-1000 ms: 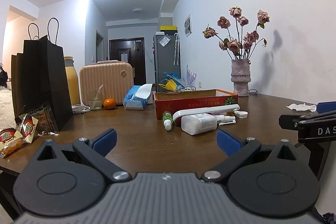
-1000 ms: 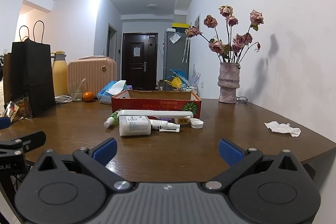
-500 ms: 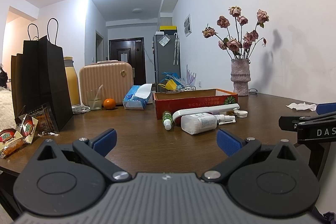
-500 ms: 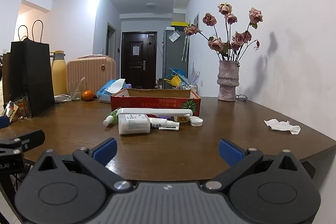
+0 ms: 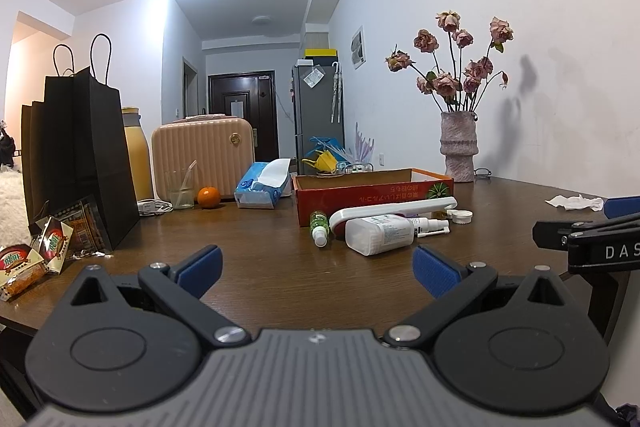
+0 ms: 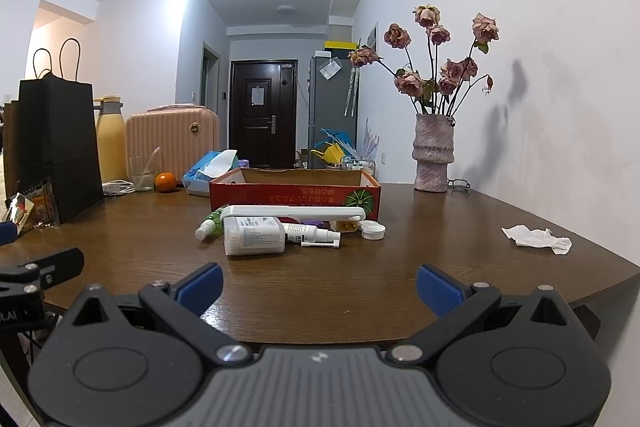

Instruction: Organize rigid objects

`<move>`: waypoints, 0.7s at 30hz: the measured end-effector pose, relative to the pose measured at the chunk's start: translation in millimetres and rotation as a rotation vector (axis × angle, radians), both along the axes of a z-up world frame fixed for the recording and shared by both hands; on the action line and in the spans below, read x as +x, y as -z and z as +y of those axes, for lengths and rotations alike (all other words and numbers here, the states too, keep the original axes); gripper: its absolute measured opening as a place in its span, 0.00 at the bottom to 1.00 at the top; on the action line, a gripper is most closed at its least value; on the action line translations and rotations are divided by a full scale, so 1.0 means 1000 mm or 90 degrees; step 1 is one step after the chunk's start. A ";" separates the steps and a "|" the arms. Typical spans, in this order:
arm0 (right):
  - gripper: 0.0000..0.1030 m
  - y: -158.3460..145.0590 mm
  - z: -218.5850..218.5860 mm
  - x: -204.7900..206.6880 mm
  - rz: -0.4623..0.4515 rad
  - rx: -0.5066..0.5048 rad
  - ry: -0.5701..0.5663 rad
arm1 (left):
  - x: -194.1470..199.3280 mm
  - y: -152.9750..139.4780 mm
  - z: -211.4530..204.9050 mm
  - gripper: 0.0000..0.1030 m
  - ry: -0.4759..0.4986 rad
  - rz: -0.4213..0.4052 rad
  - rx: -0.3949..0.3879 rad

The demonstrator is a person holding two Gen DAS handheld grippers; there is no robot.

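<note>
Nothing much has shifted since a second ago: your right gripper (image 6: 318, 285) has eased only slightly toward the table, and your left gripper (image 5: 316, 269) holds the same spot. Both sit low in their frames with the blue pads spread wide and nothing between them, near the front edge of the brown table (image 6: 360, 279). Beyond your right gripper, at mid-frame, a white bottle (image 6: 254, 235) lies on its side, with a small white spray bottle (image 6: 310, 235) touching its right end. A green bottle (image 6: 210, 223) lies just left of them, a long white handle (image 6: 294, 213) rests across behind them, and a white cap (image 6: 372, 230) sits to their right. All of these lie just in front of the red cardboard box (image 6: 294, 197), whose open top faces up. Further out, a crumpled tissue (image 6: 536, 240) lies at the right of the frame, a vase of dried roses (image 6: 434, 157) stands by the wall, and a black paper bag (image 6: 52, 143) stands at the left.
</note>
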State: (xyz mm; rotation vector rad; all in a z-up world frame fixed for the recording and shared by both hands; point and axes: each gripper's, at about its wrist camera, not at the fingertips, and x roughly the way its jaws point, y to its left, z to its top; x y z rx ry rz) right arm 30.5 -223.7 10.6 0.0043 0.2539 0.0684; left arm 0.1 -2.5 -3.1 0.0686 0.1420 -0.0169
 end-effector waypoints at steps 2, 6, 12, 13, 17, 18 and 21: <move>1.00 0.000 0.000 0.000 0.000 0.000 0.000 | 0.000 0.000 0.000 1.00 0.000 0.001 0.000; 1.00 0.000 0.000 0.000 0.000 0.000 0.000 | 0.000 0.000 0.000 1.00 0.000 0.000 0.000; 1.00 0.000 0.000 0.000 0.000 0.000 0.000 | -0.001 0.000 0.001 1.00 0.000 0.000 0.000; 1.00 0.000 0.000 0.000 0.000 0.000 0.000 | 0.000 0.000 0.001 1.00 0.000 0.000 0.000; 1.00 0.000 0.000 0.000 0.000 0.001 0.000 | 0.000 0.000 0.001 1.00 0.001 0.001 0.000; 1.00 0.001 0.000 0.000 0.001 0.001 0.001 | 0.000 0.000 0.001 1.00 0.001 0.001 0.000; 1.00 0.002 -0.001 0.001 0.001 0.004 0.003 | -0.001 0.000 0.001 1.00 0.001 0.001 0.000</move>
